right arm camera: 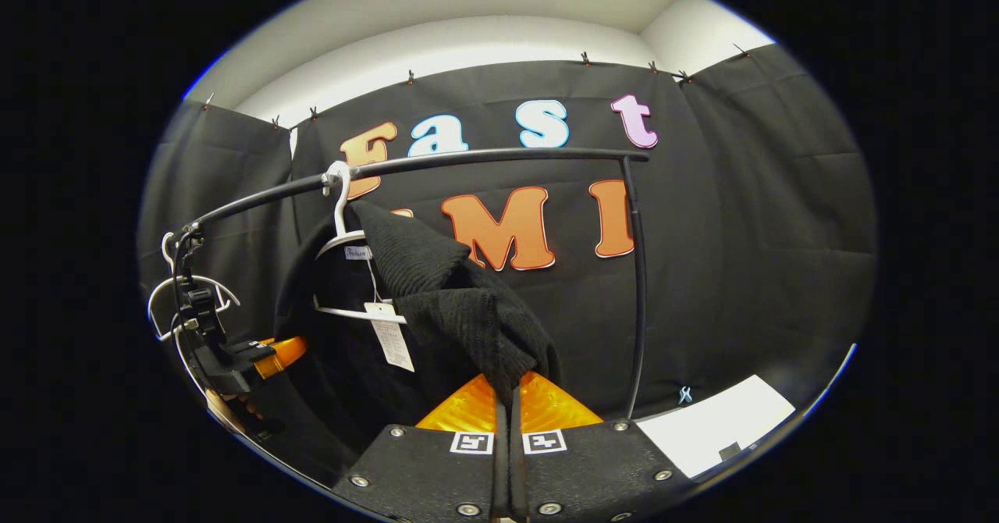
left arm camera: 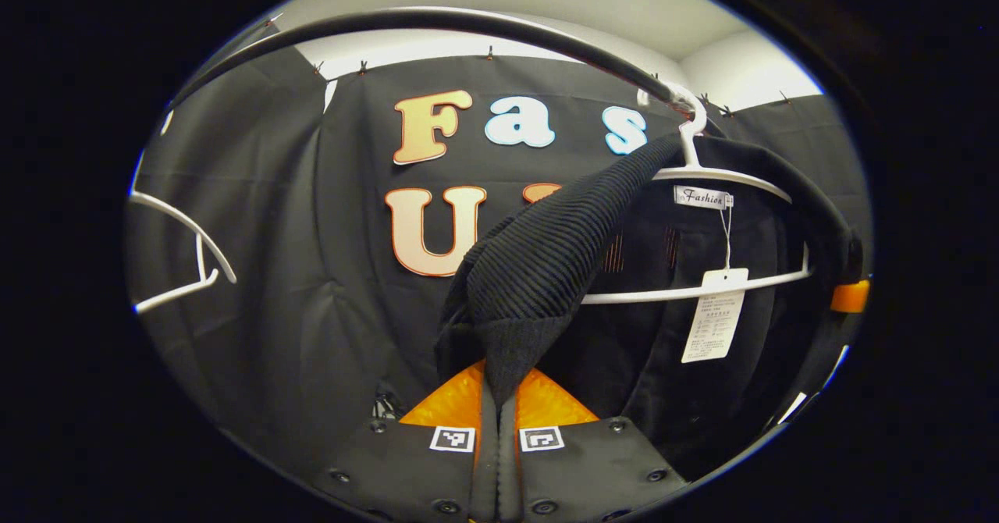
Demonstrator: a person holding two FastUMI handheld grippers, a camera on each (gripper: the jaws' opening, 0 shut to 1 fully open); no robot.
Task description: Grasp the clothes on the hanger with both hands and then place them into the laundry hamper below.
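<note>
Booth rail (right arm camera: 499,158) | sweater (left arm camera: 546,257) pinched between left tool (left arm camera: 498,418) fingers

In the left gripper view, the rail (left arm camera: 437,19) arcs across the top; the hanger (left arm camera: 726,176) hangs from it at upper right, draped with the garment (left arm camera: 538,273), whose shoulder reaches down to bottom centre. A second hanger (left arm camera: 183,261) sits at far left.

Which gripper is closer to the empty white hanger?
Left. The left gripper pinches the black sweater's end nearer the empty white hanger; the right gripper pinches its far end, farther along the rail.
</note>
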